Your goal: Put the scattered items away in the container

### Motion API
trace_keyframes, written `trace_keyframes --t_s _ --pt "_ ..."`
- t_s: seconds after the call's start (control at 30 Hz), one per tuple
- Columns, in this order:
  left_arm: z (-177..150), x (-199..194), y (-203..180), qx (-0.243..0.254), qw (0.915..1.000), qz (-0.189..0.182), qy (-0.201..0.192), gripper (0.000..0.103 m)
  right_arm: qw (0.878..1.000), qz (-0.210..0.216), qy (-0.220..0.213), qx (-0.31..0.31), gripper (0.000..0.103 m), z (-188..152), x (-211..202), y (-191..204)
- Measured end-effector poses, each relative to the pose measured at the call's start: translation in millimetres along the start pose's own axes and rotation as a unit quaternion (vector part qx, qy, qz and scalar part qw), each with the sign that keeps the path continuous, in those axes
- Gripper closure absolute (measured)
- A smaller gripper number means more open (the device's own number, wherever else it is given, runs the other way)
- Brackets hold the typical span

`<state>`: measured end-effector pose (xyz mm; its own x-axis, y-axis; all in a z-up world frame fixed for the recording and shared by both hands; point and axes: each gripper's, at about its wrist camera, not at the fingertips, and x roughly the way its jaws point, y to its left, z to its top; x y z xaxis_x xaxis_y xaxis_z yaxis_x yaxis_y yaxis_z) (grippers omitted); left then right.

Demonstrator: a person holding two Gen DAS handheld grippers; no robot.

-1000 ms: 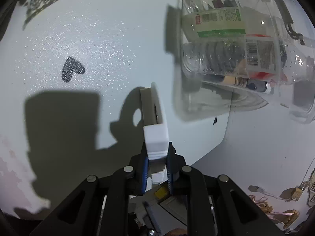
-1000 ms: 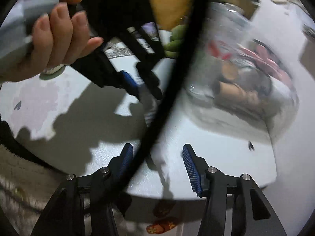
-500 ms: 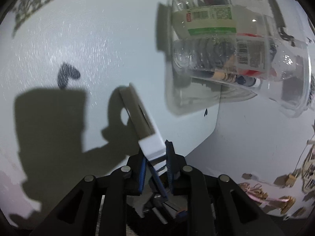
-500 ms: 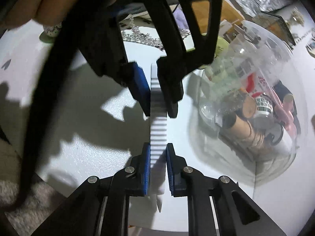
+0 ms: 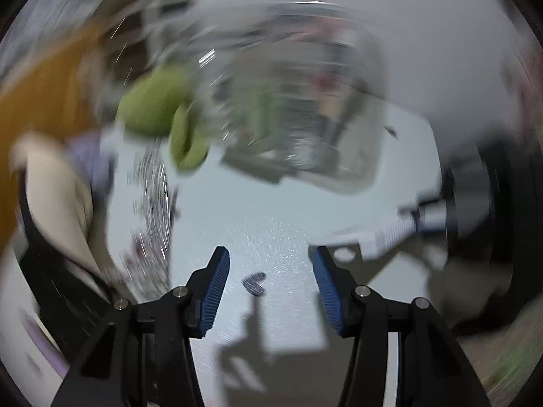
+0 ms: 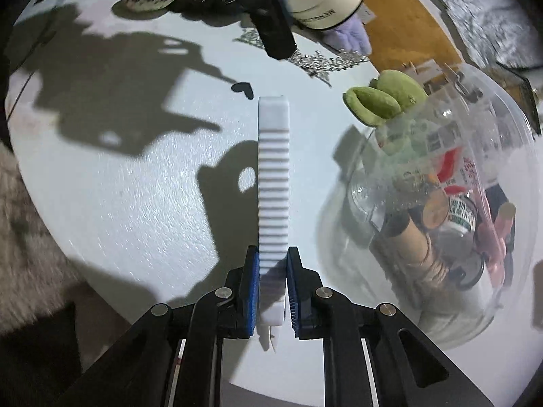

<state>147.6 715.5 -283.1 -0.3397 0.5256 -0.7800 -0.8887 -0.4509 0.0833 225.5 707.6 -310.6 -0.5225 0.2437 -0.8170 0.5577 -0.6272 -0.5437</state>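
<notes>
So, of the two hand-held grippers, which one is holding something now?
The right hand-held gripper: it is shut on the white ribbed plastic bar. The left hand-held gripper is open and holds nothing.

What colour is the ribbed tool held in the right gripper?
White; the ribbed tool shows best in the right wrist view, clamped in the right gripper.

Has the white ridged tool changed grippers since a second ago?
Yes. The left gripper is now open and empty over the table; the right gripper holds the tool, beside the clear container.
</notes>
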Motion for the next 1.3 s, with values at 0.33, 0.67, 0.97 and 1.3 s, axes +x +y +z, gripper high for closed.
trace_keyframes --t_s 0.33,0.67,0.97,1.3 --pt "-21.0 32.6 -81.8 0.316 0.943 0.078 -0.068 0.052 0.999 -0.016 -0.008 -0.043 0.087 0.4 -2.3 -8.1" --pt "8.6 55.4 -96.0 0.349 0.9335 0.051 -0.065 0.091 0.996 -0.012 -0.004 -0.094 0.087 -1.1 -7.8 -17.5" --pt "72.9 -29.7 -106.3 0.345 0.9261 0.045 -0.147 0.093 0.984 -0.056 -0.024 -0.166 0.087 -2.6 -103.2 -65.8" --pt "185.1 -52.3 -93.9 0.238 0.9463 0.064 -0.21 0.093 0.953 -0.137 -0.028 -0.27 0.087 -3.2 -157.7 -190.8"
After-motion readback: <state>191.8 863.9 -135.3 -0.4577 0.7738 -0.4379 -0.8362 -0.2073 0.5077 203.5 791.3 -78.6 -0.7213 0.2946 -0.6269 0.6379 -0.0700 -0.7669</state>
